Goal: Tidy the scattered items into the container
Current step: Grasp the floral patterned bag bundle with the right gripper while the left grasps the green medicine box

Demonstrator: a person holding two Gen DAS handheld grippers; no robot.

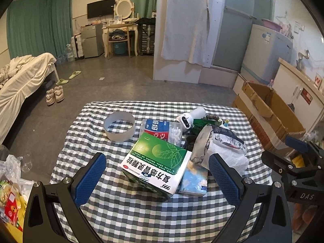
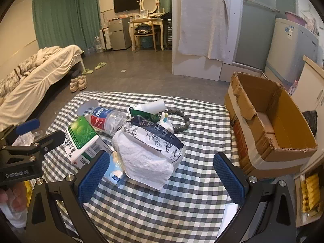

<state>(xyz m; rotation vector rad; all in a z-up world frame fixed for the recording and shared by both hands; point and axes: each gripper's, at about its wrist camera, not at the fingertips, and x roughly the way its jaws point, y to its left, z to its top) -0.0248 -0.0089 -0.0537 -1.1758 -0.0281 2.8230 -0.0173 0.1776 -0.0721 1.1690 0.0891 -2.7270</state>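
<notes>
A pile of items lies on the checked tablecloth (image 1: 125, 212). It holds a green medicine box (image 1: 156, 162), a torn tissue pack (image 2: 149, 151), a clear cotton swab jar (image 1: 162, 130), a white tape roll (image 1: 119, 128), a white handheld device (image 1: 190, 117), a bead bracelet (image 2: 182, 115) and a small blue packet (image 1: 194, 180). My left gripper (image 1: 158, 178) hangs open just short of the green box, pads clear of it. Facing the tissue pack, my right gripper (image 2: 161, 176) is open and holds nothing. An open cardboard box (image 2: 271, 121) stands off the table's right edge.
Bags and snack packets (image 1: 12, 192) crowd the floor at the table's left. White cabinets (image 1: 299, 93) and a washing machine (image 1: 267, 52) line the right wall behind the cardboard box. A bed (image 1: 22, 77) and shoes (image 1: 54, 95) are far left.
</notes>
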